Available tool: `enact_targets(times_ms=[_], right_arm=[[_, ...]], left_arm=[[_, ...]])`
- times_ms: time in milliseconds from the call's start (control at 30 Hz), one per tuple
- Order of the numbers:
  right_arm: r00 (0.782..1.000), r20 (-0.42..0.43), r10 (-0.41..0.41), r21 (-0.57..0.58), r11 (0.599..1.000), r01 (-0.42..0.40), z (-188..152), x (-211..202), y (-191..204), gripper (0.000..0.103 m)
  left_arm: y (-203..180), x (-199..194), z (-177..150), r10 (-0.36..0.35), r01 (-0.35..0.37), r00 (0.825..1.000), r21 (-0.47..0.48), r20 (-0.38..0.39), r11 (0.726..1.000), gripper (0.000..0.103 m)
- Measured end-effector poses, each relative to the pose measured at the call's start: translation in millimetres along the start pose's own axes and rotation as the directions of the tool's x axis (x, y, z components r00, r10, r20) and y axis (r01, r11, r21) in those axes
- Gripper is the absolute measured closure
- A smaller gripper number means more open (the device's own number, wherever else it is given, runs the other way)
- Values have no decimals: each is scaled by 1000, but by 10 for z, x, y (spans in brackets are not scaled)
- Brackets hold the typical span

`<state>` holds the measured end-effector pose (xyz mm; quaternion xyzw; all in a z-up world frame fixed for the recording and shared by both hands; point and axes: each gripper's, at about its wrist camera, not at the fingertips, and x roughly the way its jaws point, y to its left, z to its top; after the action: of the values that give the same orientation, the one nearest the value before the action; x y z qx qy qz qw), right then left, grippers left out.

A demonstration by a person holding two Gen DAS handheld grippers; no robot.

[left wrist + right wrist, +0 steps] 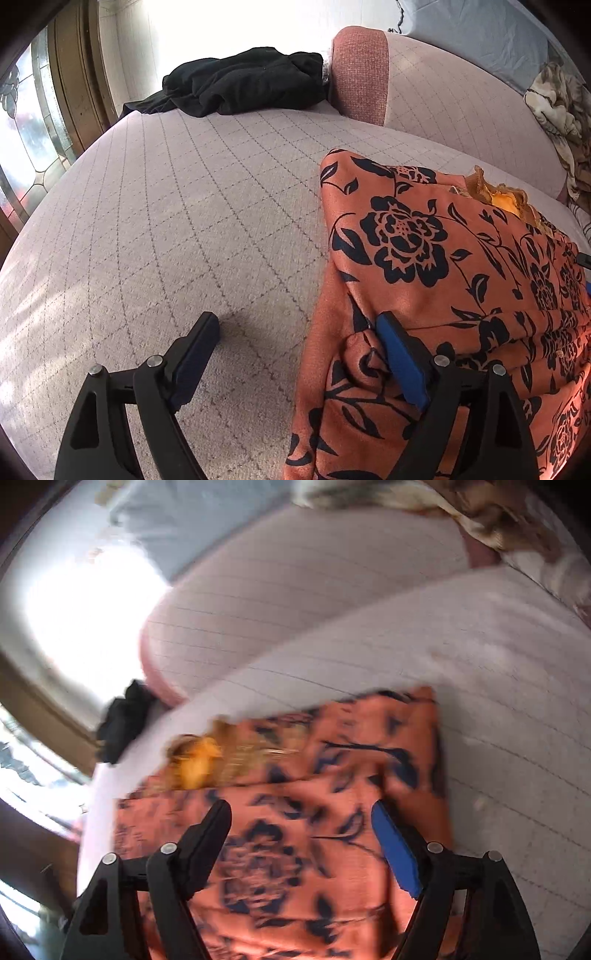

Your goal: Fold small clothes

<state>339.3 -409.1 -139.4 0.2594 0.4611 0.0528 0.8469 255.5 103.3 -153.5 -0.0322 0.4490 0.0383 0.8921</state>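
The orange floral garment (443, 280) lies folded on the sofa seat (166, 221), toward the seat's right side in the left wrist view, with a yellow ruffled trim (498, 195) showing at its far edge. The left claw (299, 332) is released, its jaws spread wide: the left finger (199, 343) rests over bare seat fabric, while the blue-padded right finger (399, 354) presses against a bunched fold at the garment's near left edge, with nothing pinched between the two. The right claw (301, 816) is likewise released and hangs above the garment's middle, its black finger (212, 827) and its blue-padded finger (393, 845) set apart over the printed flowers; whether they touch the cloth I cannot tell, as the right wrist view is blurred. Beyond the garment the quilted, pale pink seat stretches away to its far left corner, where a black garment (240, 83) lies crumpled beside the reddish armrest (358, 74). The backrest (461, 96) rises behind the seat, and a brown and cream patterned cloth (557, 107) is heaped at the seat's far right end. A stained-glass window (26, 122) stands past the seat's left edge.
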Motion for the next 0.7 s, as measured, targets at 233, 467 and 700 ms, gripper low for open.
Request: enact_targets(times_ms=[233, 467, 700], right_arm=[[991, 125, 56, -47, 998, -50, -403, -873, 187, 24], [999, 45, 24, -45, 999, -22, -1569, -1637, -17, 24], [998, 15, -67, 33, 997, 67, -2389, -2066, -597, 24]], left_arm=[[213, -429, -121, -63, 64, 998, -51, 28, 997, 15], [361, -1303, -842, -103, 103, 995, -42, 7, 994, 15], [508, -1634, -1631, -115, 108, 990, -87, -85, 990, 15]])
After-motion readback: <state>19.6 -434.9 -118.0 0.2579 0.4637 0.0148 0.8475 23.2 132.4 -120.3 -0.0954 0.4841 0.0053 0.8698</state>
